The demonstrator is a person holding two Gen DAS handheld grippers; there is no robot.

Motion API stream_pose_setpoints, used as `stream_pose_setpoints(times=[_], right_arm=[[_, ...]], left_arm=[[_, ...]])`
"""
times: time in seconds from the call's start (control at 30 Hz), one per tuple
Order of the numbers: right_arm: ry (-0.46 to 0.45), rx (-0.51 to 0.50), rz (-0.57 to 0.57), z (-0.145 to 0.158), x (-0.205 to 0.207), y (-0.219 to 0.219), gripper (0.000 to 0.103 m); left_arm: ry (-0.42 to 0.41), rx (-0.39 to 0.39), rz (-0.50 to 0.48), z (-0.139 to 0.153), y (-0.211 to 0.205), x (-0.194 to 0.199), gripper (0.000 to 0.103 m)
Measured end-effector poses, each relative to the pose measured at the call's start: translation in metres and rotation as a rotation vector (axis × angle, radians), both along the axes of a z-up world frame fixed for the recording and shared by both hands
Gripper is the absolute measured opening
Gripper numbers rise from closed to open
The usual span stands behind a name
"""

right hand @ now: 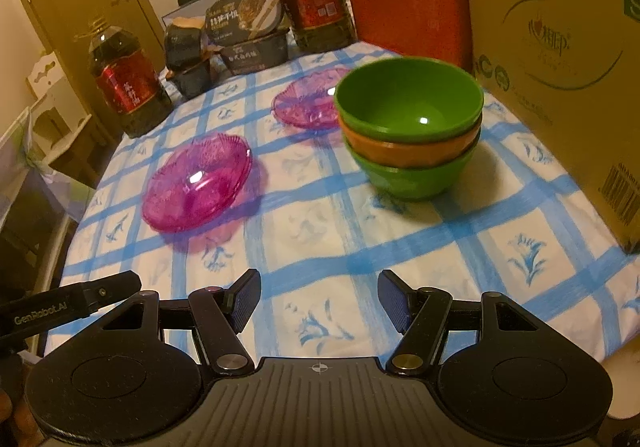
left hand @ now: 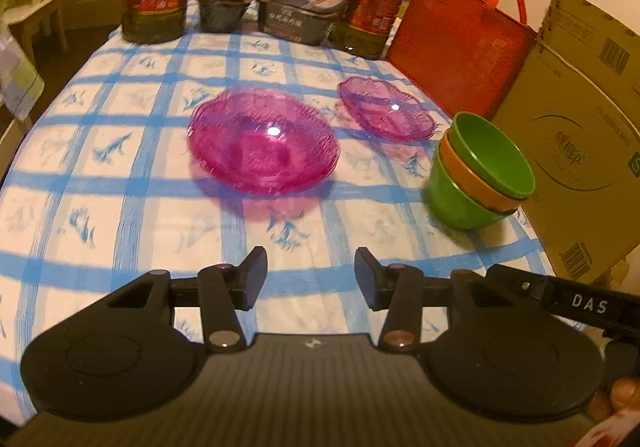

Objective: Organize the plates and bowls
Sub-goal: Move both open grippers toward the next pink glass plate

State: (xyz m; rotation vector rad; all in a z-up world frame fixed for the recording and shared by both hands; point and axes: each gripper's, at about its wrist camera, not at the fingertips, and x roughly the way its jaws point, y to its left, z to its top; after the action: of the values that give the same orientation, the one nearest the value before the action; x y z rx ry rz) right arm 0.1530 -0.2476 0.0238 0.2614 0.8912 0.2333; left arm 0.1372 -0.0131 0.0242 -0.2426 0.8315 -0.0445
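We were working over a table spread with a blue-checked cloth in a dim, yellowish room, with oil bottles and dark food boxes ranged along the far edge. We took the stack of bowls as our landmark: a green bowl nested in an orange one, nested in another green one, all upright and seated squarely.

Going left to right, the near pink plate lay well to the left of the stack and a little nearer us; from the left wrist it looked darker and doubled at the rim, so we judged it might already be two plates together, though we could not be sure. The far pink plate sat just behind and left of the stack, its edge hidden by the top bowl in the right wrist view, apart from it in the left one. To the right of the stack stood a red bag and a cardboard box.

The left gripper hovered over bare cloth with its jaws partly apart and nothing between them; the right gripper did the same, spread somewhat wider and likewise empty.

We reckoned the bowls were done. What remained, as we saw it, was to bring the far plate onto the near one.
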Motion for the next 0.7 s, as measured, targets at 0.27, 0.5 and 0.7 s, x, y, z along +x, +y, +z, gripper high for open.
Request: stream_pose_setpoints(times=[0.27, 0.5, 0.7], right_arm=[[-0.051, -0.015, 0.001, 0.026, 0.028, -0.017, 0.065], [-0.094, -0.029, 0.033, 0.052, 0.066, -0.03, 0.065], [-0.121, -0.028, 0.088, 0.073, 0.118, -0.037, 0.065]], left_arm=[[-0.022, 0.006, -0.048, 0.018, -0.017, 0.041, 0.047], [-0.025, -0.004, -0.08, 0.03, -0.025, 0.083, 0.05], [-0.015, -0.024, -0.074, 0.034, -0.025, 0.132, 0.05]])
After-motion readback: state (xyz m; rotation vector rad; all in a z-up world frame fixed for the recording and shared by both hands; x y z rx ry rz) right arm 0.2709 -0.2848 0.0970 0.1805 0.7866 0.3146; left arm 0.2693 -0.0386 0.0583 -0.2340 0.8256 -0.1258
